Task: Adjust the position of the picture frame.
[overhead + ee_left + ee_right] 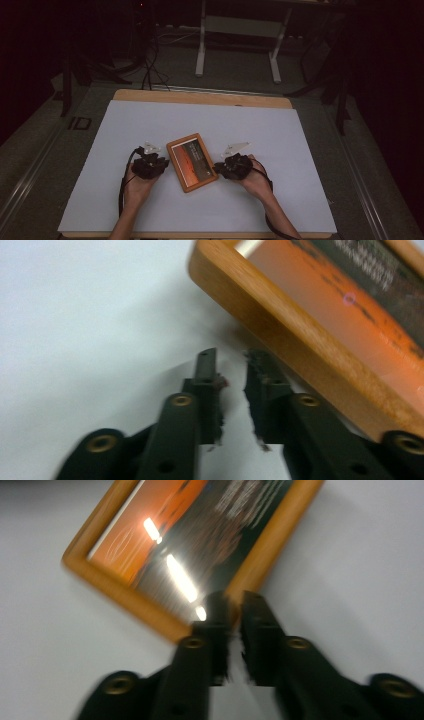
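High view: fixed above the near edge of the surface [150, 125], facing forward and down, far enough to take in the whole white sheet, both forearms and the dim floor beyond. Left gripper view: riding on the left hand-held gripper [232, 362], looking along its black jaws from very close, skimming the sheet beside the wooden picture frame [280, 335]. Right gripper view: likewise close on the right hand-held gripper [235, 600], aimed at a corner of that frame, shared by all three.
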`<state>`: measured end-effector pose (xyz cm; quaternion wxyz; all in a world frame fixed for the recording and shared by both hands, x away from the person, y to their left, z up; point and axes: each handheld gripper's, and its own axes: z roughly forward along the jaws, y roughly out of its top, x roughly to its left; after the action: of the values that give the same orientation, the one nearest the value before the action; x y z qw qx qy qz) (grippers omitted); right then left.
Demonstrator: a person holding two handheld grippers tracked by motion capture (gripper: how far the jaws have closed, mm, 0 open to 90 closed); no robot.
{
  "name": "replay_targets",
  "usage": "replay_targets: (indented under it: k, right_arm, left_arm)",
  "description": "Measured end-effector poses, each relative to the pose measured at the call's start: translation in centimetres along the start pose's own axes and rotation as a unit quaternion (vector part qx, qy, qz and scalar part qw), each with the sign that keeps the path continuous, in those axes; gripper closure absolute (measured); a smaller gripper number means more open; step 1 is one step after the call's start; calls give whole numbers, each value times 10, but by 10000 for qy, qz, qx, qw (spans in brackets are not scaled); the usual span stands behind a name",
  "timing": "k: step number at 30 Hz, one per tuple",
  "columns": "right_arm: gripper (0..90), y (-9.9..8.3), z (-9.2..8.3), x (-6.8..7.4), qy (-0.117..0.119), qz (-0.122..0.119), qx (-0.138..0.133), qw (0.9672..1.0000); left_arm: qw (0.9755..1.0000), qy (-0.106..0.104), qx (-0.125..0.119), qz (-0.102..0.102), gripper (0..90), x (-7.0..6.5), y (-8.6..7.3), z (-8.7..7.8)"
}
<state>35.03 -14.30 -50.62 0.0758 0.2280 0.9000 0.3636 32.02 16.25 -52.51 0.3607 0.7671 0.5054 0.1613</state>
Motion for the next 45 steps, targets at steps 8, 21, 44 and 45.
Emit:
replay_targets:
  k: [8, 21, 44, 45]
  right_arm:
    - [504, 21, 13, -23, 458, 578, -187, 9971]
    - [329, 33, 43, -38, 959, 1124, -104, 9890]
    - [480, 7, 33, -48, 1428, 1528, -216, 9776]
    - [489, 6, 31, -48, 1421, 1543, -250, 9774]
  left_arm:
    - [9973, -521, -319, -402, 481, 8, 5, -16]
    - [9929, -1079, -135, -484, 353, -4, 5, 2]
    - [9859, -1541, -71, -641, 485, -9, 7, 9]
    - [9859, -1541, -71, -641, 496, -9, 7, 9]
